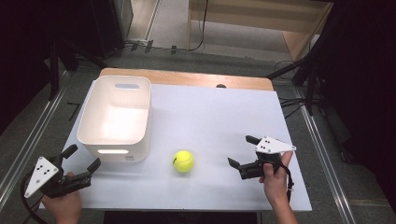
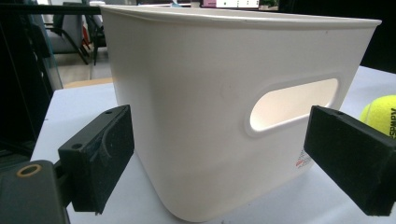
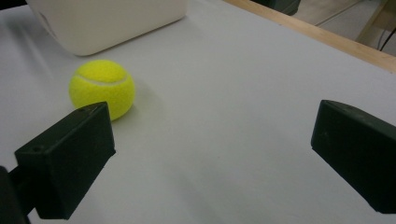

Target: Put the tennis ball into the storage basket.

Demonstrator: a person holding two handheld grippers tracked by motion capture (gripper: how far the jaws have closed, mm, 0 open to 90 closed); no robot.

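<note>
Tennis ball [image 1: 183,161] lies free on the tabletop [image 1: 219,121], just beside the white bin [image 1: 116,116] — this looks like the approach step. Right gripper [image 1: 239,151], jaws spread, must slide left around it (left gripper [image 1: 83,156] gapes empty too).

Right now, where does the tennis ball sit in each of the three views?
High view: the tennis ball lies on the white table, near centre, just right of the white bin's near corner.
Left gripper view: a sliver of the tennis ball at the right edge, behind the right jaw.
Right gripper view: the tennis ball at upper left, above the left jaw.
Shared landmark: the white bin, next to the ball.
</note>
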